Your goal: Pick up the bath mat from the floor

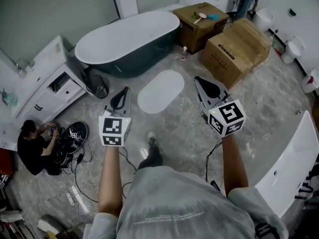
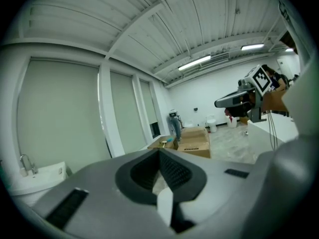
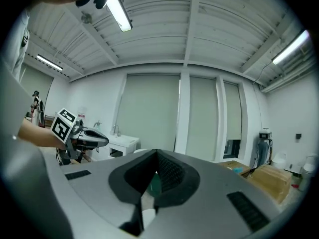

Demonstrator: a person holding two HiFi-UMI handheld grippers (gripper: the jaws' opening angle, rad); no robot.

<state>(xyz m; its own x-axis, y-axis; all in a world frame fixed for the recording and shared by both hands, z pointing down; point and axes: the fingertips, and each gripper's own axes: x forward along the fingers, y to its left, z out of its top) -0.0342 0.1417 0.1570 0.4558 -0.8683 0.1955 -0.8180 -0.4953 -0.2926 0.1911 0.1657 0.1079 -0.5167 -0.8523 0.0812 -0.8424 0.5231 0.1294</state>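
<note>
Grey marbled floor (image 1: pixel 189 128) ran under the whole room, and the bath mat (image 1: pixel 160 91), a pale oval, lay flat on it. It was ahead of both grippers and in the gap between them, below their tips and touched by neither.

The left gripper (image 1: pixel 124 92) was held out at the end of a bare forearm with its jaws pressed together and nothing between them; its own view showed the two dark pads meeting at the tip. The right gripper (image 1: pixel 201 83) was held out the same way on the other side of the mat, jaws likewise together and empty. Each carried its marker cube near the wrist, and each could be seen from the other's camera.

Beyond the mat, further from the grippers, stood a dark bathtub (image 1: pixel 127 41) with a white inside. Ahead of the right gripper sat two cardboard boxes (image 1: pixel 239 49) (one had small items lying on top, too small to make out). Off to the left gripper's outer side stood a white vanity cabinet (image 1: pixel 50 83), and behind it a person (image 1: pixel 32 146) sat on the floor among cables (image 1: pixel 75 158).
</note>
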